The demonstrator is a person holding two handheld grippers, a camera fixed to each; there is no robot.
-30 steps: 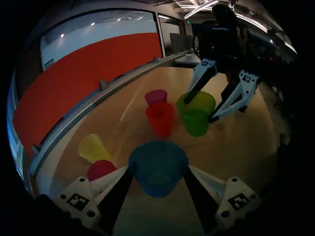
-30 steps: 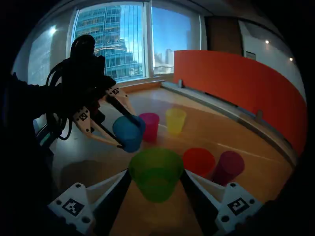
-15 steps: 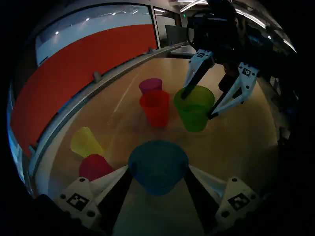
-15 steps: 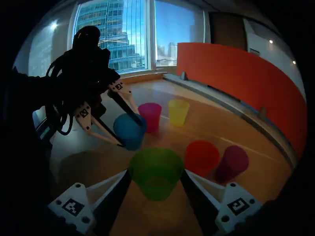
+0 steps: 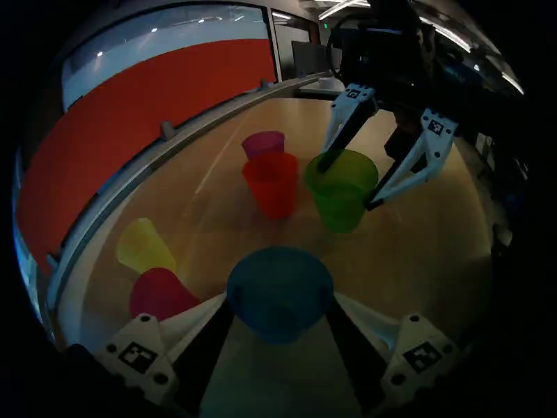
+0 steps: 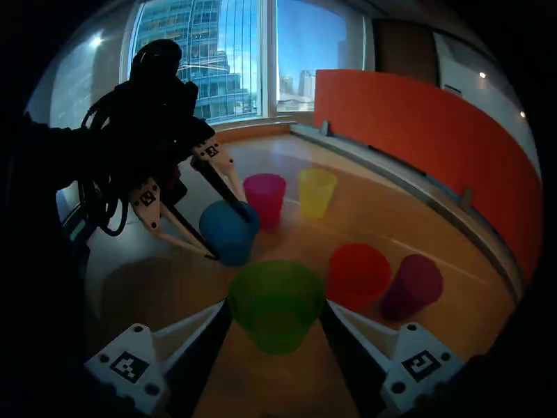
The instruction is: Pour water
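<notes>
The left gripper (image 5: 280,306) is pinching the blue cup (image 5: 278,279); the right gripper (image 6: 276,310) is pinching the green cup (image 6: 276,296).

Each cup is sitting between its gripper's fingertips, both fingers pressing on its sides, and the two grippers are facing each other over the wooden worktop (image 5: 425,244). An orange wall (image 5: 139,118) is running along one edge of the worktop. A red cup (image 5: 271,182) and a purple cup (image 5: 263,144) are standing close together just beside the green cup, and a yellow cup (image 5: 143,244) and a magenta cup (image 5: 159,296) are standing near the blue one. Both held cups are pointing mouth-up, long axes roughly vertical. Whether their bases are touching the worktop cannot be told.
</notes>
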